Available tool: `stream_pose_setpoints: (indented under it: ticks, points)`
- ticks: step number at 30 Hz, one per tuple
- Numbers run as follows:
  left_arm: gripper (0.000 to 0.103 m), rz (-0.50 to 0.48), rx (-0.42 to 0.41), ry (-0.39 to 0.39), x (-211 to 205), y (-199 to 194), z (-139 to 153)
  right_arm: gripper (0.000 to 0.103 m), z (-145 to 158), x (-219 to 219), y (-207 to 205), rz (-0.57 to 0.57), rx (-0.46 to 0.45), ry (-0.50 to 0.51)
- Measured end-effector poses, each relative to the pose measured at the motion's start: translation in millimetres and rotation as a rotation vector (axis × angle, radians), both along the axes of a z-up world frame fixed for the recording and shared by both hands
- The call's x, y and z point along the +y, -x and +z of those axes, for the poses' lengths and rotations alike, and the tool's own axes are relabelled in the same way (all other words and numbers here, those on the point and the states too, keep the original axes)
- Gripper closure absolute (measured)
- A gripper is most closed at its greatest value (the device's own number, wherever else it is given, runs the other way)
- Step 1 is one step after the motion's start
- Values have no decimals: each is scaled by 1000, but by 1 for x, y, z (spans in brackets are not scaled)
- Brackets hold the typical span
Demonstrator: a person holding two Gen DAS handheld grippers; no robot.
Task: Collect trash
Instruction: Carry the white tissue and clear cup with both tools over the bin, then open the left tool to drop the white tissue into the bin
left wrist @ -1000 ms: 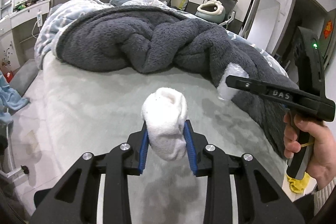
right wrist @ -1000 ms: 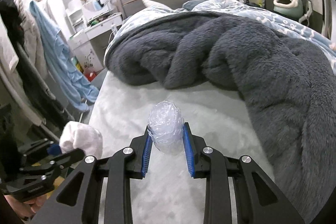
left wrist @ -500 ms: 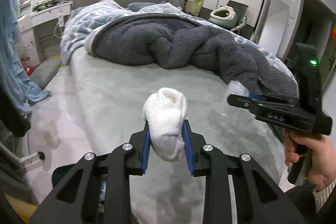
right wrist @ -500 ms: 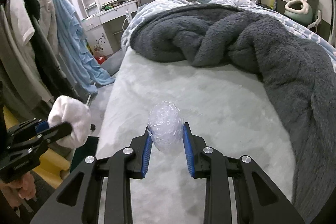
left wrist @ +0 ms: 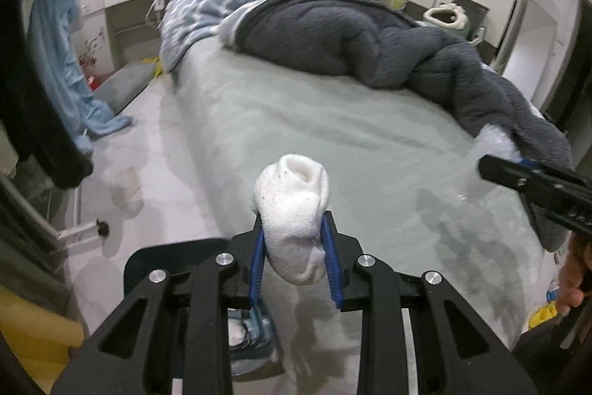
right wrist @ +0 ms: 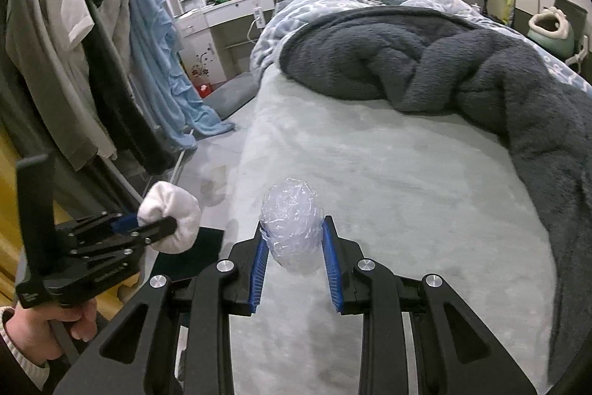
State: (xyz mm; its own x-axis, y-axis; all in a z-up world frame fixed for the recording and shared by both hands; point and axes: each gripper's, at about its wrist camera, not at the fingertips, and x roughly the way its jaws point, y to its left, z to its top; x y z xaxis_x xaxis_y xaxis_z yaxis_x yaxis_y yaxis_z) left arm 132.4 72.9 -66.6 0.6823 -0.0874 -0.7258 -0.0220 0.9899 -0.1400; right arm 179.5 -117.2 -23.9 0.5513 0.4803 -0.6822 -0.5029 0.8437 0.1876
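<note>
My left gripper [left wrist: 294,248] is shut on a balled white sock [left wrist: 292,206] and holds it in the air over the bed's near left corner. It also shows in the right wrist view [right wrist: 162,228] at the left, with the sock [right wrist: 174,217] between its fingers. My right gripper [right wrist: 292,248] is shut on a crumpled ball of clear plastic wrap [right wrist: 290,228] above the bed's foot. In the left wrist view the right gripper [left wrist: 495,169] enters from the right with the plastic [left wrist: 492,145] at its tip.
A bed [right wrist: 388,180] with a pale sheet and a heaped dark grey blanket [right wrist: 444,62] fills the middle. A dark bin [left wrist: 177,258] with litter inside stands on the floor below the left gripper. Clothes [right wrist: 92,43] hang on a rack at the left.
Both grippers have pulled back and to the left from the bed, each still holding its object. The dark bin has come into view under the left gripper.
</note>
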Motion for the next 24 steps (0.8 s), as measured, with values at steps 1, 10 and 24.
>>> stream_pose_setpoints:
  ticks: [1, 10, 24]
  points:
    - [72, 14, 12, 1, 7, 0, -4, 74, -1, 7, 0, 10, 1, 1]
    - [72, 98, 134, 37, 54, 2, -43, 74, -11, 59, -2, 87, 14, 11]
    - [72, 201, 325, 101, 116, 11, -101, 74, -41, 140, 6, 220, 59, 67]
